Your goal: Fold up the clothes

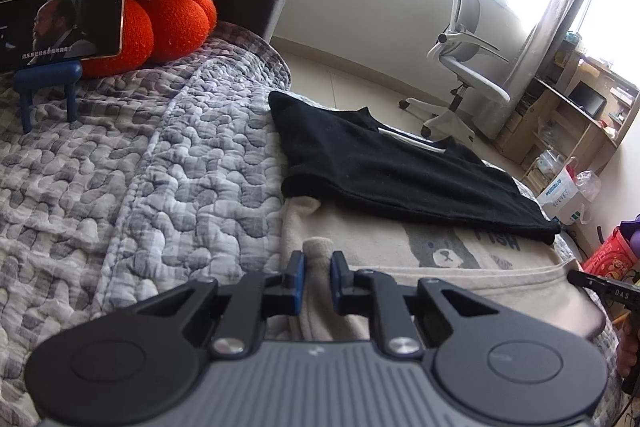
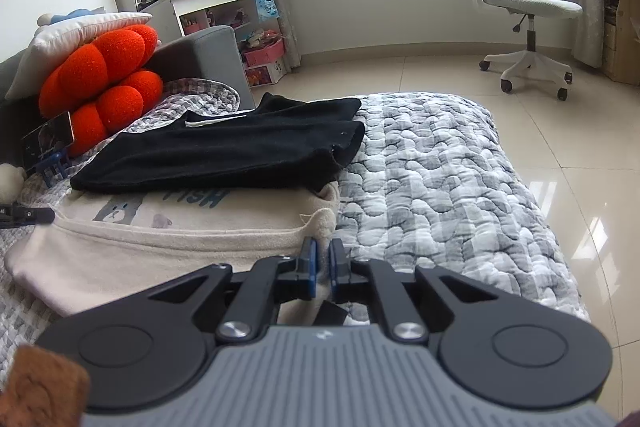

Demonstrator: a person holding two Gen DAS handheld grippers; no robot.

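Both tongs, left [image 1: 317, 269] and right [image 2: 323, 261], are pinching the cream fleece garment [image 1: 400, 267] at lower frame; lifting evenly should keep the fold square.

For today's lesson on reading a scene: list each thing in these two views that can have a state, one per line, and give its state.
Left gripper: shut on a pinch of the beige garment.
Right gripper: shut on the beige garment's corner.
Beige garment: spread on the quilt, near edge lifted.
Black garment: folded, lying on the beige garment.
Phone: screen on, propped on a blue stand.
Office chair: unoccupied, armrests raised.
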